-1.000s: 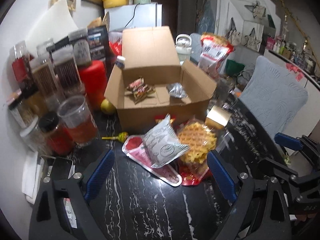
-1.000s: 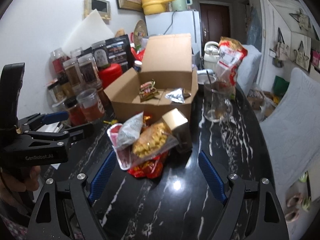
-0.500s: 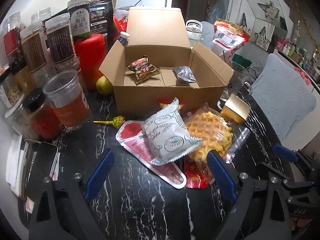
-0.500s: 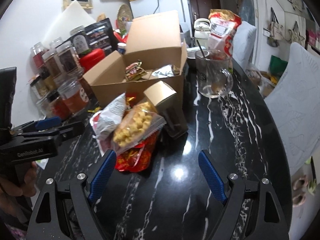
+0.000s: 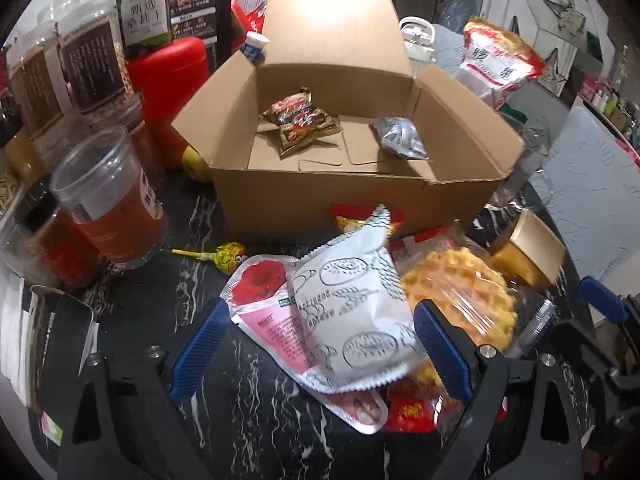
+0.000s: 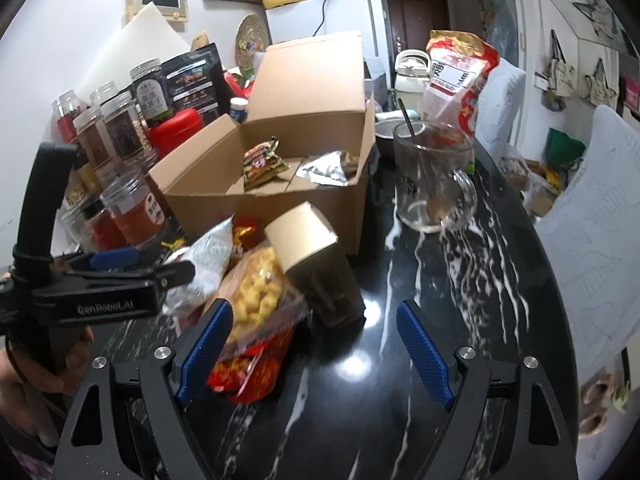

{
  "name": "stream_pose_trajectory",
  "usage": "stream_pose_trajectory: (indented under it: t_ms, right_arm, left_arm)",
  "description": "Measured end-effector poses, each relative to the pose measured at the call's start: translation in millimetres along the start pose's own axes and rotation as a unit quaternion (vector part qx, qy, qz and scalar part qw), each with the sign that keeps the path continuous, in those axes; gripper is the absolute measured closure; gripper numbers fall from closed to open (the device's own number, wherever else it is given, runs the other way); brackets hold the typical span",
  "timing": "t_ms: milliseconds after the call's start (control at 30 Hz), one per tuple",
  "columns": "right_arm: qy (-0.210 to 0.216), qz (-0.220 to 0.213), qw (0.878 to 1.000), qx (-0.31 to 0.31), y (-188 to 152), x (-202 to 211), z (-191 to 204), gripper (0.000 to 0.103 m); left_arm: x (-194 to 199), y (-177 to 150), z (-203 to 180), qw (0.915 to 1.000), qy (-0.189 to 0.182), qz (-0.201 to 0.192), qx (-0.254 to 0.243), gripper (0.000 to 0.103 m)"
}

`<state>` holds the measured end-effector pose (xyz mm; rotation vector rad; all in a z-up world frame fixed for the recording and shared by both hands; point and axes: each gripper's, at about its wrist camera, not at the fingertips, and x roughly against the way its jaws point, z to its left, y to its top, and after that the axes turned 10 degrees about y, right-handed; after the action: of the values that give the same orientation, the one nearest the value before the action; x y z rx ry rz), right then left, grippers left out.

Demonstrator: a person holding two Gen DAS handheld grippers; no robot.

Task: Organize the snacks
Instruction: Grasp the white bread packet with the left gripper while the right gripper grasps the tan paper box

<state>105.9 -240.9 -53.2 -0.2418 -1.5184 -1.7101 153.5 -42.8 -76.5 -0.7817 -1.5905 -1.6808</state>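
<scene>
Black marbled tabletop [image 5: 248, 412]: left claw [image 5: 316, 352] gaping, empty, straddling white snack packet [image 5: 352, 312]; right claw [image 6: 312, 352] likewise wide, empty. Risk: loosely stacked pile slides when pinched. Cardboard box [image 5: 360, 200] behind, two snacks inside

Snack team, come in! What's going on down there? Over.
Both grippers open, holding nothing. Left gripper straddles white snack packet; right gripper by waffle bag. Cardboard box holds two packets. Gold box crowds the pile.

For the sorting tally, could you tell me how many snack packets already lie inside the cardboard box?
2: a dark red-and-gold packet toward the left of the box floor, and a silver foil packet toward the right. None seems hidden.
</scene>
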Motion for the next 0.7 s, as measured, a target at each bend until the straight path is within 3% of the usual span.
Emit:
stream_pose_trajectory:
  t_ms: [300,367,433,500,667,700]
  right_arm:
    - [0.027,0.004,1.000,0.003,18,-27,-11,0.018]
    - [0.032,0.011,0.999,0.003,19,-34,-13,0.018]
    - [0.036,0.015,0.999,0.003,21,-40,-14,0.018]
    - [0.041,0.019,0.999,-0.002,22,-46,-17,0.019]
    - [0.063,0.024,0.997,-0.048,25,-52,-29,0.051]
    - [0.062,0.021,0.996,-0.053,25,-50,-31,0.051]
  left_arm:
    - [-33,2,-3,0.9977,-0.037,0.053,0.019,0.009]
    - [-36,1,-2,0.9973,-0.047,0.052,0.023,0.016]
    - [-38,0,-1,0.9962,-0.062,0.056,0.026,0.039]
    - [-39,-1,-3,0.9973,-0.051,0.052,0.013,0.043]
    - [-32,-1,4,0.9975,-0.051,0.046,0.018,0.046]
    - [-29,-2,7,0.9973,-0.052,0.047,0.021,0.046]
